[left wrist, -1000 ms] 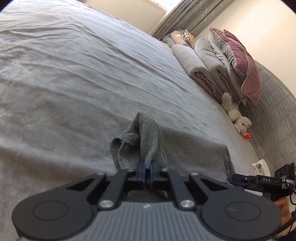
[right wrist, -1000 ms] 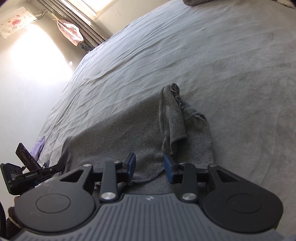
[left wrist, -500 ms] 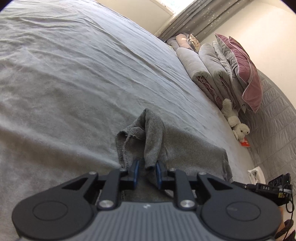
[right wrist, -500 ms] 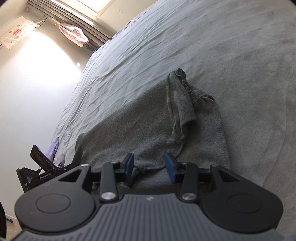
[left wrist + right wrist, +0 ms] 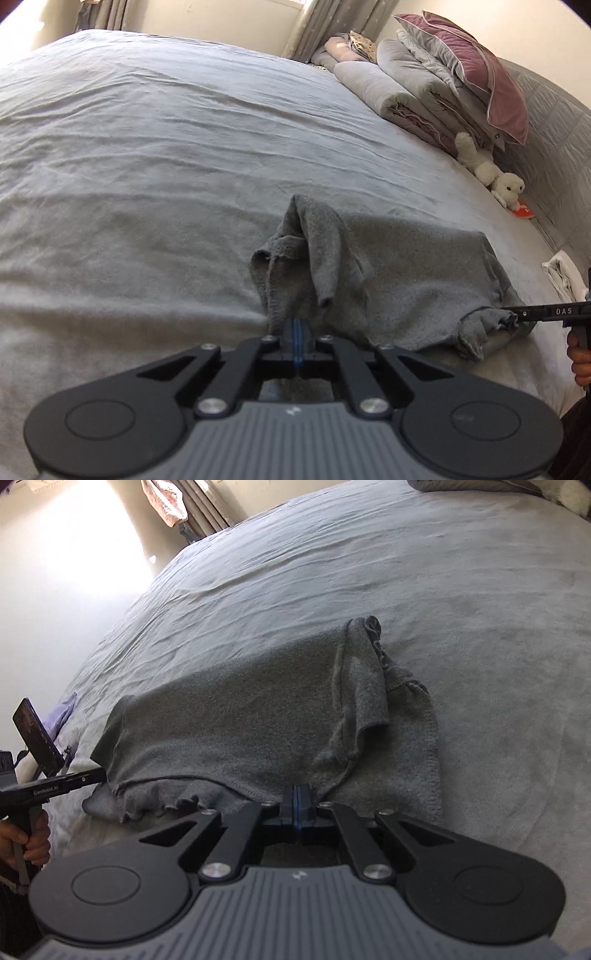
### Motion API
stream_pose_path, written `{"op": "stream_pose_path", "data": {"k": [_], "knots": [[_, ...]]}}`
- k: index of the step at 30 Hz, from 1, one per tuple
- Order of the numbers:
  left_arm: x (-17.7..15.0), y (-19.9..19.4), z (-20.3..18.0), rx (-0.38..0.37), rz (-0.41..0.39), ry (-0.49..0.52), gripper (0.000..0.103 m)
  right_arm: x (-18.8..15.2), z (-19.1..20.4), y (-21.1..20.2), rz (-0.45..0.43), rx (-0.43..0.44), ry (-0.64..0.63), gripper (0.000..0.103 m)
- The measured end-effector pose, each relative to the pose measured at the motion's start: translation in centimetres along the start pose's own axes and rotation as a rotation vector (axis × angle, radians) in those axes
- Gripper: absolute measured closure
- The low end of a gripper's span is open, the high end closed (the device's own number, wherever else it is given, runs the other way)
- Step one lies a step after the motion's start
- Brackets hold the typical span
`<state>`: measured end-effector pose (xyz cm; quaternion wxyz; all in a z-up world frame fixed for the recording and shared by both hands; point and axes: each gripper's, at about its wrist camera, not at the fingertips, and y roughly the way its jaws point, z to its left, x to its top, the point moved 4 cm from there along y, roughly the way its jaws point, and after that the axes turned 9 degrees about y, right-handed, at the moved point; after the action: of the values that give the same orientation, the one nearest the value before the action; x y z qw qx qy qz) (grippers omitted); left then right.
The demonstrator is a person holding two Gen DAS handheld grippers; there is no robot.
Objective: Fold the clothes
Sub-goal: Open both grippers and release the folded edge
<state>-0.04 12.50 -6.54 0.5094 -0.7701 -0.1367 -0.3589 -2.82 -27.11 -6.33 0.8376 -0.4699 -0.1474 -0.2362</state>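
From the left wrist view, the left gripper (image 5: 296,332) has just closed, and its blue fingers (image 5: 291,334) pinch the near edge of the grey garment (image 5: 388,280), which lies on the bed (image 5: 147,166) with one sleeve flopped over. At the far right the right gripper (image 5: 517,315) bites the other bunched corner.

From the right wrist view, the right gripper (image 5: 297,805) has also just closed; its fingers (image 5: 303,806) are together on the hem of the grey garment (image 5: 240,720).

I think both grips look small, so it is better to lift slowly and evenly, keep the edge tight between the two hands, and carry it over the far side without dragging the loose sleeve.
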Motion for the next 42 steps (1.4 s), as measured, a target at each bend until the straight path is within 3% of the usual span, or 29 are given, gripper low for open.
{"op": "stream_pose_path", "data": {"k": [1, 5, 7, 8, 12, 14, 17, 22, 26, 27, 31, 33, 36, 42], "knots": [[0.2, -0.3, 0.2, 0.002, -0.008, 0.001, 0.098, -0.1, 0.1, -0.3, -0.01, 0.008, -0.002, 0.09], [1.5, -2.4, 0.4, 0.106, -0.11, 0.049, 0.078, 0.4, 1.4, -1.9, -0.162, -0.053, -0.107, 0.088], [2.5, -3.0, -0.3, 0.135, -0.191, 0.105, 0.071, 0.8, 2.2, -1.8, -0.278, -0.106, -0.166, 0.07], [3.0, -2.9, -0.7, 0.14, -0.227, 0.125, 0.066, 0.8, 2.5, -1.7, -0.318, -0.135, -0.184, 0.056], [4.3, -1.0, -2.5, 0.135, -0.282, 0.171, 0.065, 1.5, 3.6, 0.6, -0.42, -0.245, -0.332, 0.055], [4.6, 0.4, -3.5, 0.138, -0.284, 0.205, 0.066, 1.8, 4.0, 2.0, -0.422, -0.277, -0.388, 0.055], [4.6, 2.2, -4.8, 0.142, -0.272, 0.273, 0.079, 2.3, 4.8, 3.6, -0.43, -0.313, -0.462, 0.057], [3.7, 4.8, -4.8, 0.21, -0.219, 0.373, 0.081, 3.0, 3.8, 5.3, -0.403, -0.354, -0.499, 0.066], [3.1, 4.8, -3.9, 0.196, -0.22, 0.366, 0.082, 3.8, 1.3, 4.9, -0.369, -0.356, -0.46, 0.069], [3.2, 4.5, -3.8, 0.192, -0.221, 0.362, 0.082, 4.1, 0.8, 4.5, -0.371, -0.374, -0.434, 0.063], [3.6, 3.3, -4.2, 0.181, -0.257, 0.339, 0.082, 4.7, 0.2, 2.8, -0.401, -0.349, -0.355, 0.062], [3.5, 2.7, -4.6, 0.166, -0.282, 0.337, 0.082, 4.3, 1.2, 2.1, -0.44, -0.334, -0.364, 0.062], [3.0, 3.2, -4.7, 0.178, -0.248, 0.357, 0.082, 3.3, 2.6, 2.1, -0.444, -0.289, -0.395, 0.062], [1.6, 2.7, -3.9, 0.167, -0.221, 0.356, 0.082, 1.6, 2.0, 4.0, -0.343, -0.321, -0.522, 0.062]]}}
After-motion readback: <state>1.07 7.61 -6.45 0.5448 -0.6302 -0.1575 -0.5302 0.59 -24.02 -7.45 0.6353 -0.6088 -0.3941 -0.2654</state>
